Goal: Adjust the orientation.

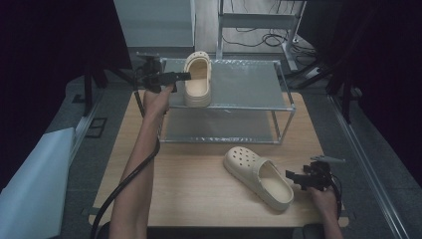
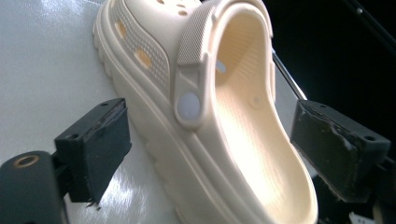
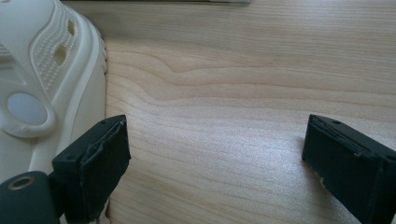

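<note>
A cream clog (image 1: 197, 79) lies on the top shelf of a metal rack (image 1: 249, 82), at its left end, heel toward me. My left gripper (image 1: 185, 76) reaches in from the left at the clog's heel end. In the left gripper view the clog (image 2: 219, 107) lies between the spread jaws, and both pads (image 2: 95, 144) stand off it, so the left gripper (image 2: 208, 123) is open. A second cream clog (image 1: 259, 177) rests on the wooden table (image 1: 199, 184). My right gripper (image 1: 294, 176) sits open just right of its heel; the right gripper view shows this clog (image 3: 51, 93) left of the right gripper (image 3: 217, 140), with bare wood between the jaws.
The rack has a lower shelf (image 1: 219, 127) under the top one and stands at the table's far side. A pale sheet (image 1: 30, 184) lies off the table's left edge. Cables (image 1: 263, 37) and metal frame legs stand on the floor behind. Dark curtains flank both sides.
</note>
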`<state>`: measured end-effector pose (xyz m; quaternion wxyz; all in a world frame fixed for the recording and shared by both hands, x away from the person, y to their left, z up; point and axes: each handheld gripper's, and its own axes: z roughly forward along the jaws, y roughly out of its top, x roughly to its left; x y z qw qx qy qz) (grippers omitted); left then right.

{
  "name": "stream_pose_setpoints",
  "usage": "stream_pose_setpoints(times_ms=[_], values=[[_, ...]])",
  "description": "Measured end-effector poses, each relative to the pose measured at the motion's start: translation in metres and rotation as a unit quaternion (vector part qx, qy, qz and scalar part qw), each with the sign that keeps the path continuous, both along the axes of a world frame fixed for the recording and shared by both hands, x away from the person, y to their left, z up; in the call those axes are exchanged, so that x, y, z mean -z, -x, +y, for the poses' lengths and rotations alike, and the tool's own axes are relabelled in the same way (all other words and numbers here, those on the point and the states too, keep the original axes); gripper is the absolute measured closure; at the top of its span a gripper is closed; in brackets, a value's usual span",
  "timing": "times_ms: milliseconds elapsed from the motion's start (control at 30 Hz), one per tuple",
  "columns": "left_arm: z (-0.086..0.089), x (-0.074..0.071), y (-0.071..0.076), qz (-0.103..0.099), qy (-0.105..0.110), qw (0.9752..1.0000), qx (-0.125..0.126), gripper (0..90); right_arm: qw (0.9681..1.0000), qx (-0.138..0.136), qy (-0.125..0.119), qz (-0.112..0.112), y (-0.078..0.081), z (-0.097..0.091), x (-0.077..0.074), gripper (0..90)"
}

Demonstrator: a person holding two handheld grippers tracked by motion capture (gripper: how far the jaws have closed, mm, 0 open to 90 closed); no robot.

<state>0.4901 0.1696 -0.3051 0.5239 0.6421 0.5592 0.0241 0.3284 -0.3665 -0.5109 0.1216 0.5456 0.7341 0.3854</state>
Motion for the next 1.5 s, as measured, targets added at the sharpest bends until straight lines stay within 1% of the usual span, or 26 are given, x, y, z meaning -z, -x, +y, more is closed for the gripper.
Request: stream_pose_setpoints(times_ms=[67,167,233,267,300,333,400,467,667,767,900,933,1067,1100,1133,1167,1233,1267,1300,1367,1400,1500], values=[[0.001,-0.001,0.005,-0.005,-0.004,0.9999,0.009,8.8,1.0,0.0,0.001,-0.002,0.0,0.0,0.0,7.5],[0.002,-0.002,0.014,-0.014,-0.004,0.9998,0.015,6.6,1.0,0.0,-0.001,-0.006,0.001,0.0,-0.001,7.6],[0.003,-0.002,0.019,-0.015,-0.002,0.9997,0.021,5.4,1.0,0.001,-0.002,-0.008,0.001,0.001,-0.002,7.6],[0.004,-0.002,0.022,-0.017,-0.004,0.9996,0.024,4.4,1.0,0.001,-0.002,-0.009,0.001,0.001,-0.002,7.6],[0.004,-0.002,0.022,-0.017,-0.004,0.9996,0.024,3.6,1.0,0.0,-0.001,-0.009,0.001,0.001,-0.002,7.6],[0.004,-0.001,0.028,-0.02,-0.007,0.9993,0.03,2.7,1.0,0.0,0.0,-0.009,0.001,0.001,-0.002,7.6],[0.004,0.001,0.034,-0.024,-0.01,0.9991,0.032,1.1,1.0,0.001,-0.001,-0.008,0.001,0.001,-0.002,7.6],[0.004,0.003,0.039,-0.026,-0.006,0.999,0.036,0.0,1.0,0.002,-0.001,-0.009,0.001,0.001,-0.002,7.6],[0.007,0.012,0.055,-0.039,0.0,0.9984,0.041,0.0,1.0,0.001,0.0,-0.007,0.001,0.001,-0.002,7.6],[0.007,0.016,0.065,-0.047,-0.004,0.998,0.043,0.0,1.0,0.001,0.0,-0.006,0.001,0.001,-0.002,7.6],[0.007,0.022,0.076,-0.052,-0.006,0.9974,0.049,0.0,1.0,0.001,0.001,-0.007,0.002,0.001,-0.001,7.6],[0.007,0.024,0.079,-0.054,-0.003,0.9972,0.051,0.0,1.0,0.002,0.001,-0.008,0.002,0.001,-0.001,7.6],[0.009,0.034,0.09,-0.056,-0.004,0.9967,0.058,0.0,1.0,0.002,0.001,-0.007,0.002,0.001,-0.001,7.6],[0.009,0.034,0.09,-0.056,-0.004,0.9967,0.058,0.0,1.0,0.001,0.002,-0.006,0.002,0.001,-0.002,7.6],[0.011,0.039,0.096,-0.054,-0.003,0.9964,0.066,0.0,1.0,0.0,0.002,-0.006,0.002,0.001,-0.002,7.7],[0.011,0.041,0.098,-0.054,-0.003,0.9962,0.068,0.0,1.0,0.0,0.002,-0.007,0.002,0.001,-0.002,7.7],[0.012,0.043,0.101,-0.056,-0.007,0.996,0.069,0.0,1.0,0.002,0.002,-0.007,0.002,0.001,-0.002,7.8],[0.012,0.047,0.107,-0.057,-0.008,0.9955,0.075,0.0,1.0,0.001,0.002,-0.007,0.002,0.001,-0.001,7.8],[0.012,0.047,0.107,-0.057,-0.008,0.9955,0.075,0.0,1.0,0.001,0.002,-0.007,0.002,0.001,-0.001,7.8],[0.011,0.051,0.115,-0.06,-0.014,0.9945,0.085,0.0,1.0,0.001,0.002,-0.007,0.002,0.001,-0.002,7.8],[0.011,0.053,0.118,-0.058,-0.014,0.9942,0.09,0.0,1.0,0.001,0.003,-0.008,0.002,0.001,-0.002,7.8],[0.012,0.057,0.123,-0.059,-0.015,0.9938,0.094,0.0,1.0,0.001,0.002,-0.007,0.003,0.002,-0.002,7.8]])
